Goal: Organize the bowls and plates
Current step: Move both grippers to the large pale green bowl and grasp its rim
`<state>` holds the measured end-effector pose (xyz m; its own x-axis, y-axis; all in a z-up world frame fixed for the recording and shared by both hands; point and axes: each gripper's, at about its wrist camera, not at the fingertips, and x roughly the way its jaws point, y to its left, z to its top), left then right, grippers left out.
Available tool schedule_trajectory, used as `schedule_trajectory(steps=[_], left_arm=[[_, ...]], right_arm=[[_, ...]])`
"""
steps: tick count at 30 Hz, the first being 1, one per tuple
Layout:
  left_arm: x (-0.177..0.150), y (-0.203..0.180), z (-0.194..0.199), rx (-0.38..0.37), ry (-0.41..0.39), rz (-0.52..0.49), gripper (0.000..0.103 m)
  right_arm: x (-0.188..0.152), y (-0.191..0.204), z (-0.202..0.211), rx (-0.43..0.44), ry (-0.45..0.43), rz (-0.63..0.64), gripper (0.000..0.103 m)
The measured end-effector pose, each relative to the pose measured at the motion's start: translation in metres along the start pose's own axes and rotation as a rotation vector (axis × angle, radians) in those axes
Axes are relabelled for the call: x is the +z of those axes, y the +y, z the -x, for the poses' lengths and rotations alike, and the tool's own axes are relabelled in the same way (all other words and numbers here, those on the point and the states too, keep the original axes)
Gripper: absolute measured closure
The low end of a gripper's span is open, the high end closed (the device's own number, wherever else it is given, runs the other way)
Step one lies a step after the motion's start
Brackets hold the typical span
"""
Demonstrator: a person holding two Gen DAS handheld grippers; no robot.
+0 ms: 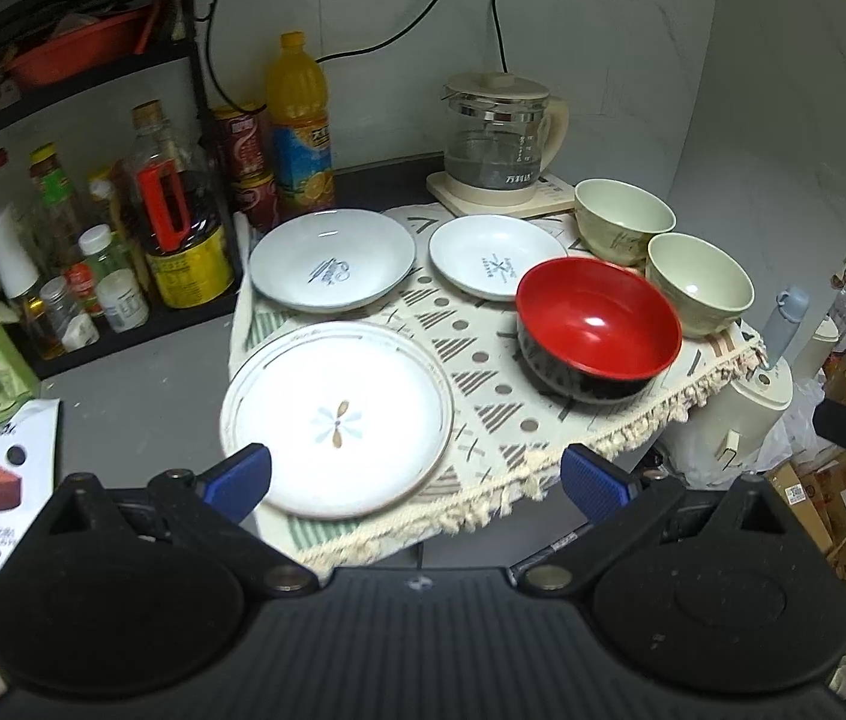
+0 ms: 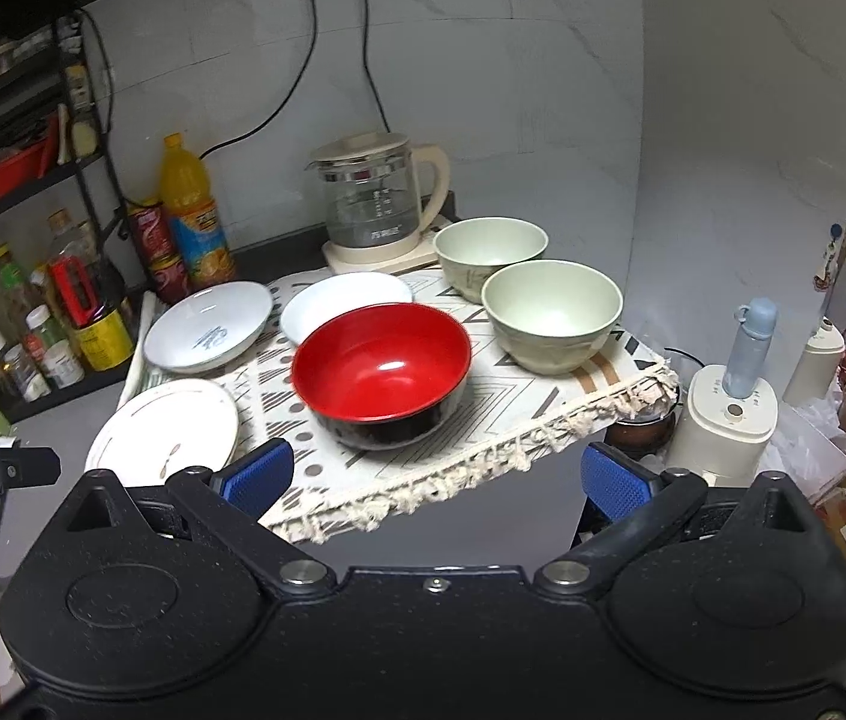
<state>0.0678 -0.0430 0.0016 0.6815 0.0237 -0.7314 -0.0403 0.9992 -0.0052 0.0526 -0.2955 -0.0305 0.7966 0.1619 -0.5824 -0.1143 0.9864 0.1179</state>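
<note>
Both the left gripper and the right gripper are wide open, holding nothing. To stack well, I think the left should slide under the big plate's edge slowly.

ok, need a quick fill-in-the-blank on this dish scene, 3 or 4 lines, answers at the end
1. The bowl nearest the right tongs is ____ inside.
2. The number of pale green bowls on the patterned cloth is ____.
3. The plate with the flower motif lies directly ahead of the ____ tongs.
4. Both tongs are open and hold ____.

Missing words: red; two; left; nothing
</note>
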Motion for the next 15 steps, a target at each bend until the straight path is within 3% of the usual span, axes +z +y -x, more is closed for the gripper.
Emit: schedule_trajectory(steps=[12, 15], left_arm=[[0.06, -0.034, -0.077, -0.09, 0.032, -0.074, 0.003], [0.081, -0.046, -0.094, -0.107, 0.008, -0.108, 0.003]], right_arm=[[0.03, -0.025, -0.057, -0.001, -0.004, -0.093, 0.001], [0.041, -0.033, -0.073, -0.018, 0.004, -0.116, 0.005]])
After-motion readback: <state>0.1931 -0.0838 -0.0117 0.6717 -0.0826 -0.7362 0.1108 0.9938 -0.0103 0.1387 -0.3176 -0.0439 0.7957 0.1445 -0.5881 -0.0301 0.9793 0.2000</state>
